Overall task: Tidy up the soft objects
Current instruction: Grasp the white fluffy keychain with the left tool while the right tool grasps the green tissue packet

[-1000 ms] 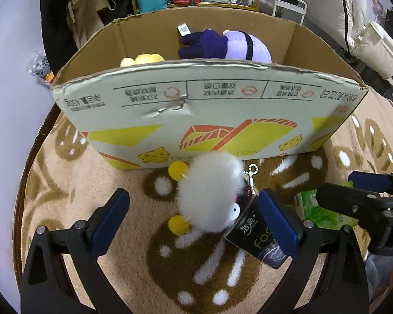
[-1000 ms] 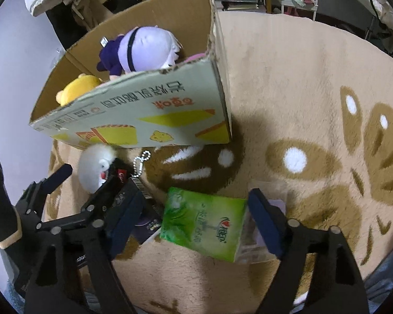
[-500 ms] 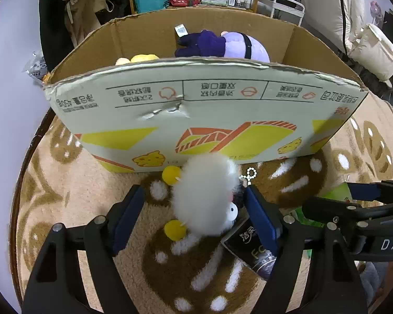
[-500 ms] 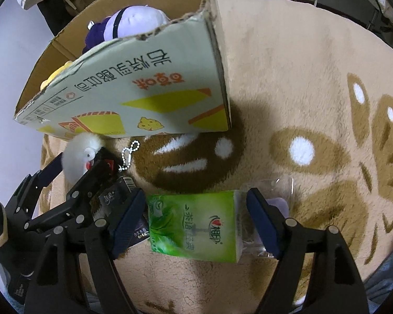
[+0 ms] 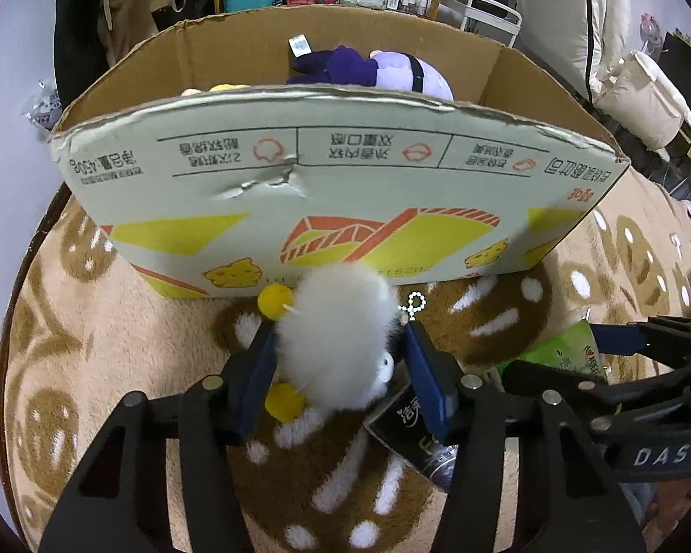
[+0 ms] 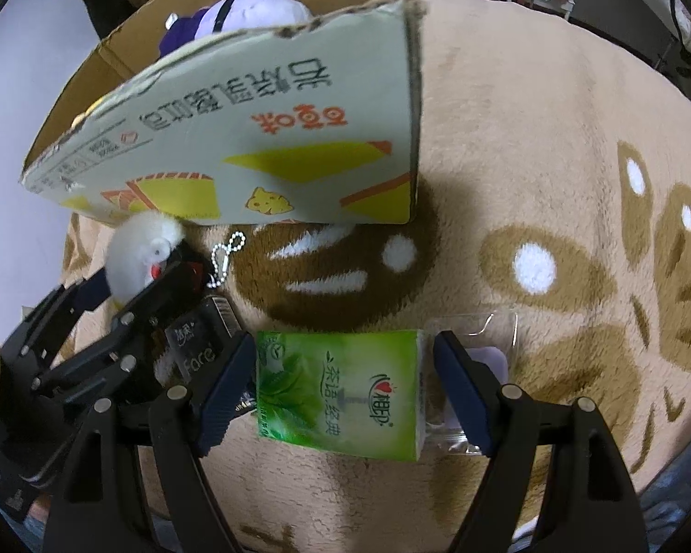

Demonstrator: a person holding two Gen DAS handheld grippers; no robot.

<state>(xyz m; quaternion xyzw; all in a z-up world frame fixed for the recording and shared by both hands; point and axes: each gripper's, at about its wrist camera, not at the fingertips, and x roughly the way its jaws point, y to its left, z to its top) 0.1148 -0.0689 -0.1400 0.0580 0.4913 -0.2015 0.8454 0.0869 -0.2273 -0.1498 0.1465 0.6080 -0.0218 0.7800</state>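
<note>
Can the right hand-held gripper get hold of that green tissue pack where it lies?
Probably yes. The right hand-held gripper already straddles the green tissue pack, pads apart on either side, nothing between them. It lies on the rug.

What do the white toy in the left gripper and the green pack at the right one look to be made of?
White toy: fluffy long-pile plush, fuzzy outline, yellow pom-poms, a metal bead chain; the left gripper is closing on it. Green pack: probably soft tissues in glossy printed plastic film, judging by its sheen, between the right gripper's open jaws.
</note>
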